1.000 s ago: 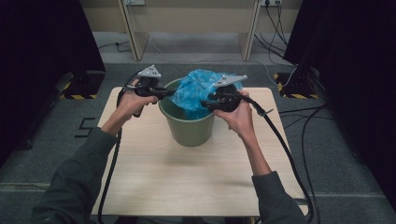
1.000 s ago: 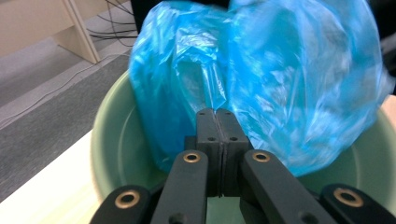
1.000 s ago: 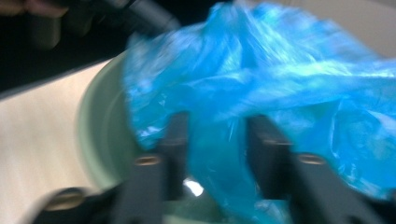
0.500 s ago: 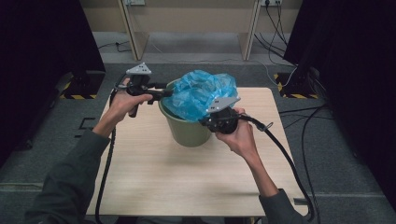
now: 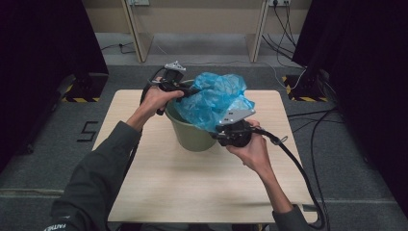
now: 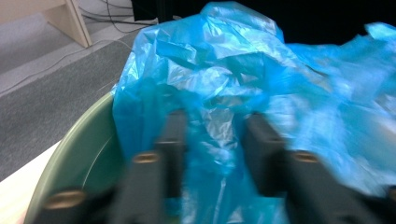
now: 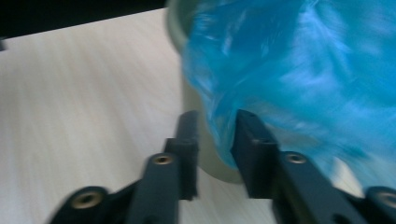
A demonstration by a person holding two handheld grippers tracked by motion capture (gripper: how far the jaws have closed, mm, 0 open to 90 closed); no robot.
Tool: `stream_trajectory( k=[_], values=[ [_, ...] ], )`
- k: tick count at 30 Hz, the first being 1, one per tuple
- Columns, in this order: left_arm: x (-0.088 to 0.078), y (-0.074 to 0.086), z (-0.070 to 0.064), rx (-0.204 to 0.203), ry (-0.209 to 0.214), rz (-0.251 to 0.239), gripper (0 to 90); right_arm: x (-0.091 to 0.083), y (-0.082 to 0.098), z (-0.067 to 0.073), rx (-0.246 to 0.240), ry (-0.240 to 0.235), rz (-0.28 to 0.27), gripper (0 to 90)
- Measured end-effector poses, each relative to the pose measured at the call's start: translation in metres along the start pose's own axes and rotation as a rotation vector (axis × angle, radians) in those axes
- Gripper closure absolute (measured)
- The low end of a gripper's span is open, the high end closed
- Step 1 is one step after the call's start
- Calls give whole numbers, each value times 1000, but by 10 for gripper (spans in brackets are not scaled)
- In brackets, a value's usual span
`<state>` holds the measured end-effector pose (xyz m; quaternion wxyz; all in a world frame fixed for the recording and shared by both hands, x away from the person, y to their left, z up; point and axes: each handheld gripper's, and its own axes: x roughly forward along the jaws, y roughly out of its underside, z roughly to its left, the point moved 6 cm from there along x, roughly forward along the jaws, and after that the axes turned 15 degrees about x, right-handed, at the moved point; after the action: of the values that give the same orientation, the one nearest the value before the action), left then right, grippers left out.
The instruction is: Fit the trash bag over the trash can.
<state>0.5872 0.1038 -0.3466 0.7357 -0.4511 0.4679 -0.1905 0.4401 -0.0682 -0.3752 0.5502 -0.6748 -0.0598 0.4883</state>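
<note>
Two grippers work one blue bag (image 5: pixel 211 98) over the green bucket (image 5: pixel 190 134), which stands mid-table (image 5: pixel 159 178); we seem to be fitting the bag as a liner. Most of the bag still billows above the rim, with one edge hanging down the bucket's near right side.

Our left gripper (image 5: pixel 192 91) sits at the far left rim. In the left gripper view its jaws stand part open with plastic bunched between them (image 6: pixel 212 135); they have just been closing, yet we cannot tell whether the pads press it. We hold there, we judge, to keep that side from sliding.

Our right gripper (image 5: pixel 222 132) comes in low at the bucket's near side. Its jaws have just been opening and straddle the hanging bag edge (image 7: pixel 219 135), narrow but not pinching. We judge that it is placed to take that edge and draw it down outside the wall.
</note>
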Motion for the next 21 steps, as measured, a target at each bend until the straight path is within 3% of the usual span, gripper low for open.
stream_trajectory(
  k=[3,4,7,11,14,18,21],
  values=[
    [-8,1,2,23,-21,-13,827,-13,0,-7,27,36,-17,609],
    [-12,1,3,33,-27,-22,862,-26,-3,-15,56,62,-57,564],
    [-32,3,6,34,-40,-59,862,-45,-12,-26,102,107,-125,492],
    [-42,8,7,43,-37,-56,857,-59,-29,-38,154,134,-173,418],
    [-46,11,8,40,-40,-59,853,-59,-38,-41,159,142,-184,386],
    [-50,23,13,27,-51,-51,843,-40,-55,-39,186,68,-177,361],
    [-51,34,14,28,-44,-19,832,-25,-58,-32,180,43,-158,360]
  ],
)
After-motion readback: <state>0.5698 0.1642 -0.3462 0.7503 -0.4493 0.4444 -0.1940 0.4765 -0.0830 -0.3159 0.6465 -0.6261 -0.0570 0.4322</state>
